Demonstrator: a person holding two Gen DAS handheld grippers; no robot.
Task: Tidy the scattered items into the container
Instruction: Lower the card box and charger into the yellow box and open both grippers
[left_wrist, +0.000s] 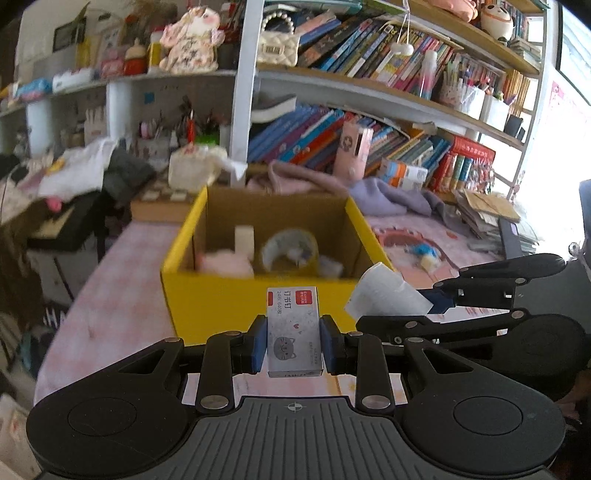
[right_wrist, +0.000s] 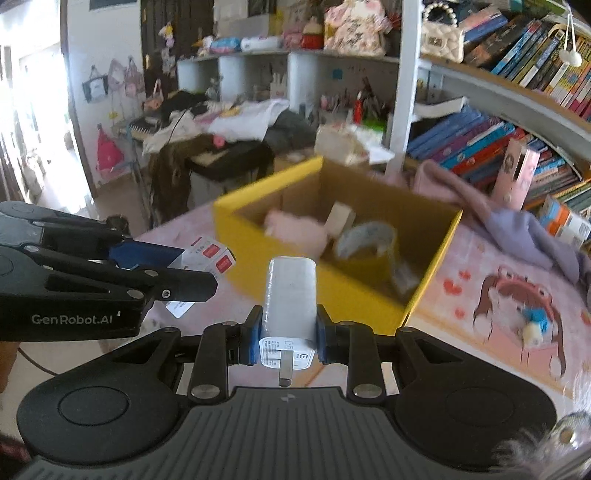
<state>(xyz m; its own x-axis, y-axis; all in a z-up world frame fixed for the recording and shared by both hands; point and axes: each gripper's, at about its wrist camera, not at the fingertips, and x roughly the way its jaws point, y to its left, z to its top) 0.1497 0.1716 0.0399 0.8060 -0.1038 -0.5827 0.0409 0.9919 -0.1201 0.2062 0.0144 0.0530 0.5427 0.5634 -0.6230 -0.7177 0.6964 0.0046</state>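
Note:
My left gripper (left_wrist: 293, 341) is shut on a small staples box (left_wrist: 293, 332) with a red label and a cat drawing, held just in front of the yellow cardboard box (left_wrist: 221, 306). My right gripper (right_wrist: 286, 338) is shut on a white charger plug (right_wrist: 290, 314), its prong pointing back at the camera, near the yellow box (right_wrist: 369, 295). Each gripper shows in the other's view, the right (left_wrist: 436, 299) and the left (right_wrist: 173, 273). Inside the box lie a tape roll (left_wrist: 290, 251), a pink soft item (left_wrist: 225, 264) and a pale block (left_wrist: 244, 238).
A small blue and white toy (right_wrist: 535, 325) lies on the pink patterned table mat right of the box. Pink and purple cloths (left_wrist: 391, 199) lie behind the box. Bookshelves stand at the back; a cluttered desk (left_wrist: 66, 184) is at the left.

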